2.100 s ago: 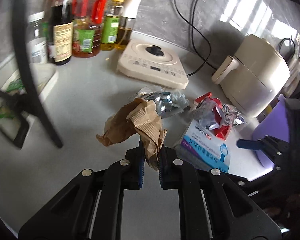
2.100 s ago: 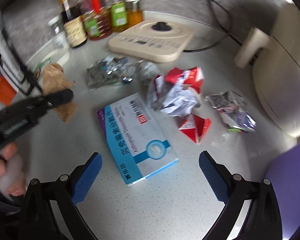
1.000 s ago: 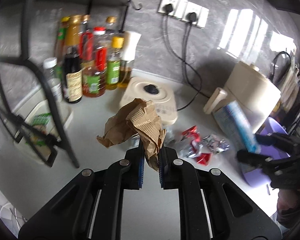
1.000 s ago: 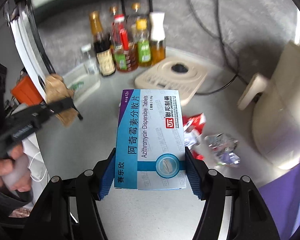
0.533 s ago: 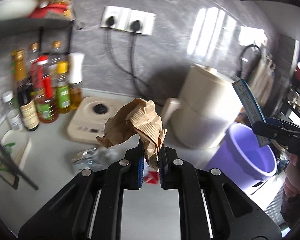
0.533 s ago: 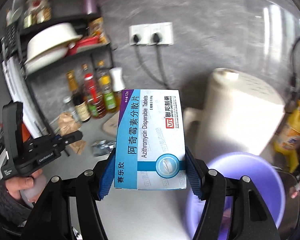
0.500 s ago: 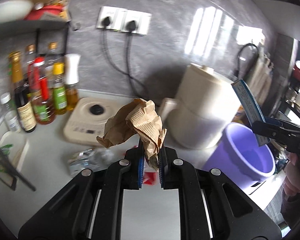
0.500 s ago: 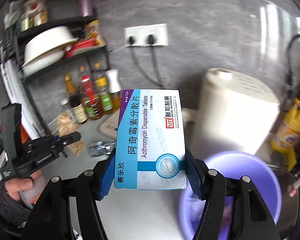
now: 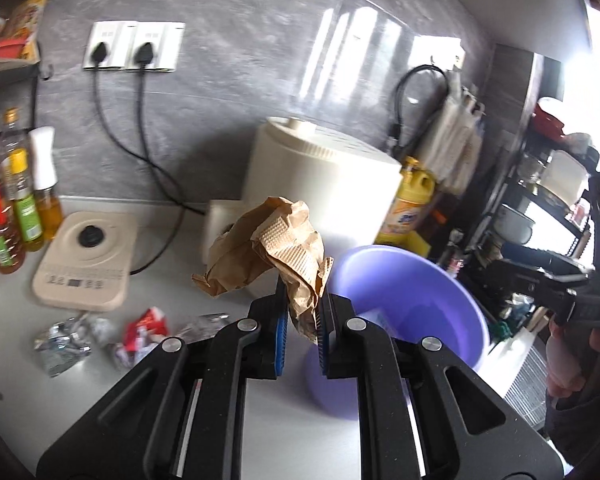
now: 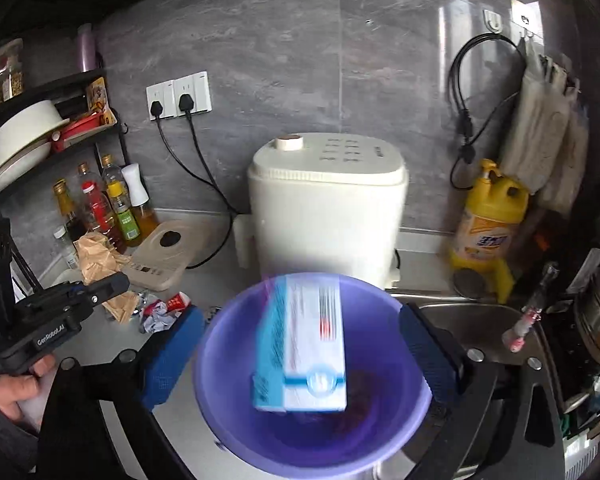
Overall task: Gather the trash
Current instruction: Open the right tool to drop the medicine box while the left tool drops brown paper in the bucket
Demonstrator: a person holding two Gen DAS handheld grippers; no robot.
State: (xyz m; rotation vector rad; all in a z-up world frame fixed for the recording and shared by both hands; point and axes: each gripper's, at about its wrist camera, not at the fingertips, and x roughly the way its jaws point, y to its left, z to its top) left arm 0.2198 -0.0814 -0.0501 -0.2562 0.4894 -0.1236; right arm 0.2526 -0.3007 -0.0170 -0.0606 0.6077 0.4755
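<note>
Right wrist view, right claw [image 10: 300, 344] opening, glossy rectangular box [image 10: 304, 344] loose over round purple basin [image 10: 220, 412]

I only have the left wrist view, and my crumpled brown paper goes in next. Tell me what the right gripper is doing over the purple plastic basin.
Observer: The right gripper has its jaws opening. Neither blue pad touches the blue-and-white medicine box between them.
Operator: Say where that box is.
Observer: It shows blurred and tilted, framed by the opening of the purple plastic basin.
Operator: Report what lies beside the basin.
Observer: A stainless steel sink lies right of it.
</note>
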